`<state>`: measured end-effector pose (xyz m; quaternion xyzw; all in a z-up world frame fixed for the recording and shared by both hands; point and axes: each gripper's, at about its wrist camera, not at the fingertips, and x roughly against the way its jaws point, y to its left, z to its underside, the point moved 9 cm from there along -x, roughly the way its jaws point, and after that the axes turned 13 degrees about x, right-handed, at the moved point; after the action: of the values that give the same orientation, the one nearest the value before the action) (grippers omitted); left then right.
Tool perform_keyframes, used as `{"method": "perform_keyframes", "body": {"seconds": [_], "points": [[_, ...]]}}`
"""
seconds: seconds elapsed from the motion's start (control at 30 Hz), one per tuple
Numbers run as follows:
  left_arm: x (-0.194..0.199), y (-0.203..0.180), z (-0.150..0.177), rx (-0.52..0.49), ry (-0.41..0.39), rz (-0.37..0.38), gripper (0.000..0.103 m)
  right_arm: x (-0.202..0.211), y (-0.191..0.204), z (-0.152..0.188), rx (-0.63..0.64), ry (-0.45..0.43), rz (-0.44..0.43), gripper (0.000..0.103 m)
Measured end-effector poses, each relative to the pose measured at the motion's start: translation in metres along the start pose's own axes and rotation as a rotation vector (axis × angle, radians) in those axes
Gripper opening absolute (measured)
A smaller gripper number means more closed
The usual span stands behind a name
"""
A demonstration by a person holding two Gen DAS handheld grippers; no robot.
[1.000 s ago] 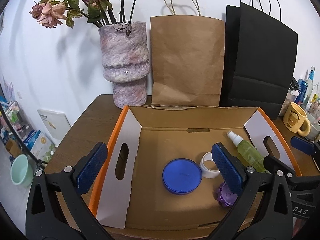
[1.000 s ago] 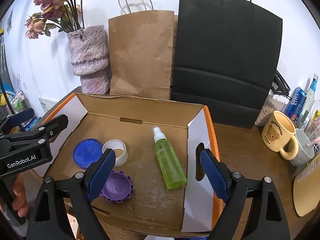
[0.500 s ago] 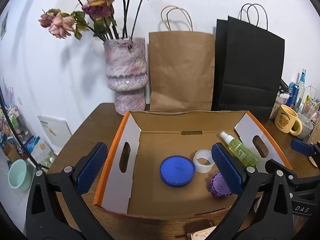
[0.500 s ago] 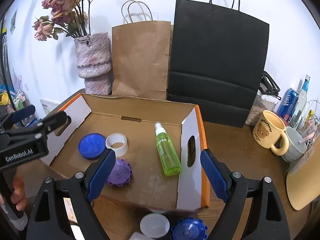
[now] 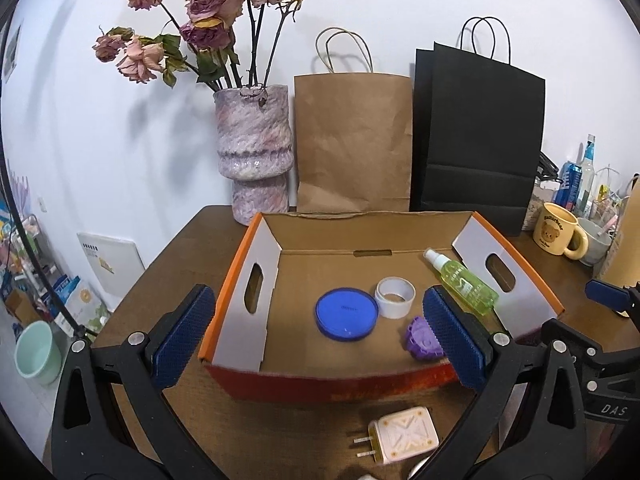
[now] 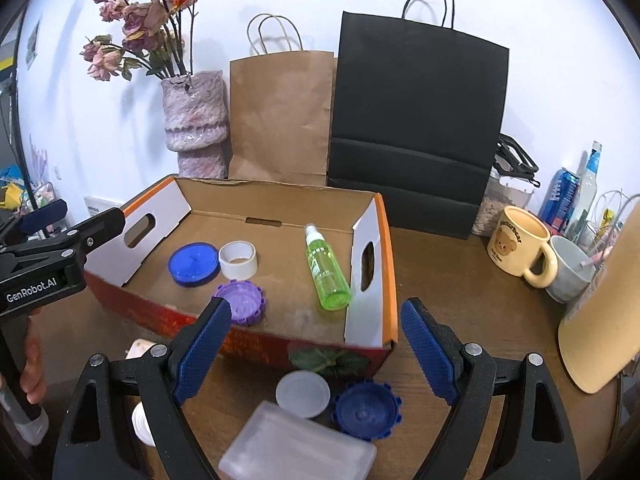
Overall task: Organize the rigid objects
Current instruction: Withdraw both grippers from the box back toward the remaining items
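An open cardboard box holds a blue round lid, a white tape roll, a purple toothed cap and a green spray bottle. In front of the box lie a white plug adapter, a translucent round lid, a dark blue toothed cap and a frosted plastic case. My left gripper and right gripper both stand open and empty, held back from the box's near wall.
Behind the box stand a vase of dried roses, a brown paper bag and a black paper bag. Mugs, bottles and a tan board crowd the right side. A hand holds the left gripper's handle.
Both grippers have pulled back from the box, so its near wall and the loose items on the table in front of it have come into view. Both stayed open.
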<state>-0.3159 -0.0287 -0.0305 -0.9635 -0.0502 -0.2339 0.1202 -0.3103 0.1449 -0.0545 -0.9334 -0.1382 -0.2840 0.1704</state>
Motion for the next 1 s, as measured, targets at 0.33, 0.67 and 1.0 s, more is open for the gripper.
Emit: {"method": "perform_keyframes", "body": {"seconds": [0.33, 0.67, 1.0], "points": [[0.019, 0.002, 0.022, -0.001, 0.008, 0.004, 0.103, 0.029, -0.001, 0.028, -0.009, -0.007, 0.035, 0.091], [0.044, 0.005, 0.041, 0.01, 0.007, 0.018, 0.103, 0.049, 0.004, 0.065, -0.022, 0.018, 0.021, 0.091], [0.06, 0.011, 0.061, 0.019, 0.036, 0.015, 0.103, 0.067, 0.005, 0.097, -0.05, 0.042, 0.015, 0.091]]}}
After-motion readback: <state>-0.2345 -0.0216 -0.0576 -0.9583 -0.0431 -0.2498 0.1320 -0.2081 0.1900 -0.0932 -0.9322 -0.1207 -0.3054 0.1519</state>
